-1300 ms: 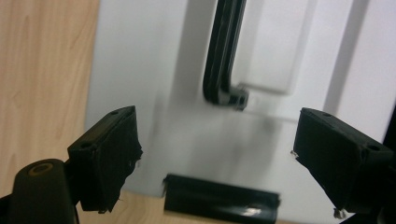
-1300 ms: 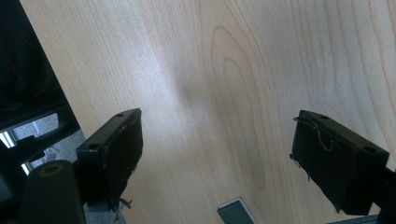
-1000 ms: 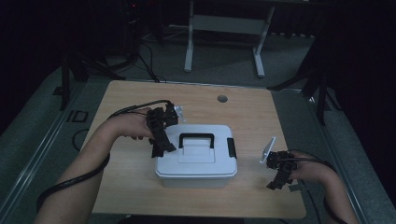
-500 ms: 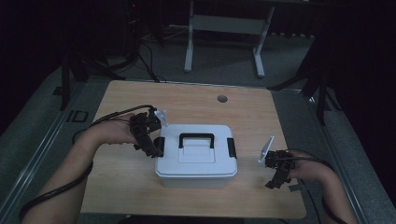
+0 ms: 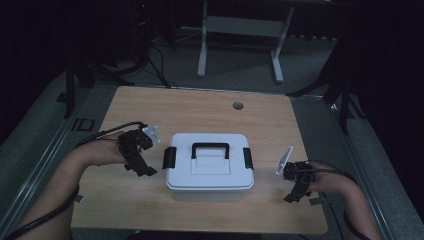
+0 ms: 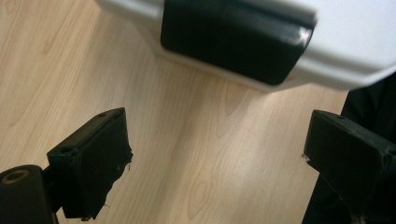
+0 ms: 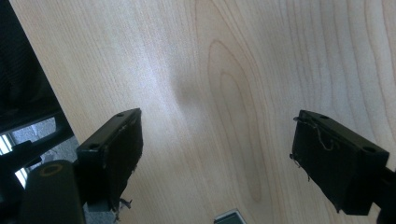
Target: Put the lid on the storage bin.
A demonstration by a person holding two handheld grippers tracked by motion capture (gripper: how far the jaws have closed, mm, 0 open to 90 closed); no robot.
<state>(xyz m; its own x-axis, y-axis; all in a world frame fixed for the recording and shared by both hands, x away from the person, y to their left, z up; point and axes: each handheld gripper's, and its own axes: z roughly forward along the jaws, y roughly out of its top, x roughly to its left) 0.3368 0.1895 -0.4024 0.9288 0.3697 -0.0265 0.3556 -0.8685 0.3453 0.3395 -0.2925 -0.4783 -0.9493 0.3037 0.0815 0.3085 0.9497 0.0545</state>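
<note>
Since the earlier frames the left tool [image 5: 141, 165] has moved away from the white box [image 5: 210, 167] toward the desk's left edge, and now it is just beside the black latch [image 6: 233, 39] on the box's left end, with jaws spread wide and nothing between them. Near the right edge, the right tool [image 5: 296, 189] hangs over bare desk [image 7: 224, 84], also released. The box sits mid-desk, lid closed
</note>
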